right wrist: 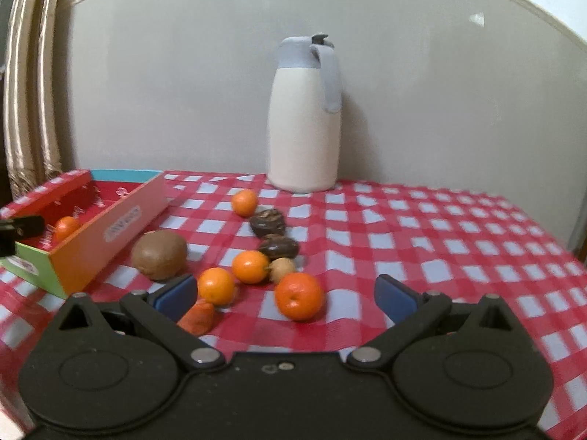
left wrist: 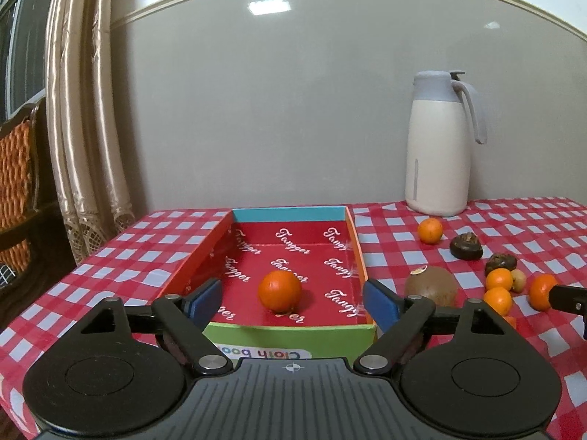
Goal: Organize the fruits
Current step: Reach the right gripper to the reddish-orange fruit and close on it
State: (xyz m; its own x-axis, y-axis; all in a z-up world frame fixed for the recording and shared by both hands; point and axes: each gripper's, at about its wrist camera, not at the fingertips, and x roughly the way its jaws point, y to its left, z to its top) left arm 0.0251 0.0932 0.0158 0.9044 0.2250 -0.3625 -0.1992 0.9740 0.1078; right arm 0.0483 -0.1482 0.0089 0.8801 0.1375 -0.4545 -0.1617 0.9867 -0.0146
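Observation:
A red-lined cardboard box (left wrist: pixel 357 256) lies on the checked tablecloth, and one tangerine (left wrist: pixel 280 290) rests on its floor. My left gripper (left wrist: pixel 293 302) hangs open over the box's near end, its blue pads wide of the tangerine and not touching it. In the right wrist view the box (right wrist: pixel 110 231) is at the left with that tangerine (right wrist: pixel 66 226) inside. My right gripper (right wrist: pixel 286 295) is open above a loose cluster: a large tangerine (right wrist: pixel 299 295) between the pads untouched, two smaller ones (right wrist: pixel 215 285) (right wrist: pixel 250 266), a brown kiwi (right wrist: pixel 159 254) and two dark fruits (right wrist: pixel 268 222).
A white and grey jug (right wrist: pixel 303 124) stands against the wall behind the fruit. Another tangerine (right wrist: pixel 244 202) lies near it. A pale small fruit (right wrist: pixel 281 268) and an orange piece (right wrist: pixel 198 317) sit in the cluster. A curtain and a chair (left wrist: pixel 18 190) are left of the table.

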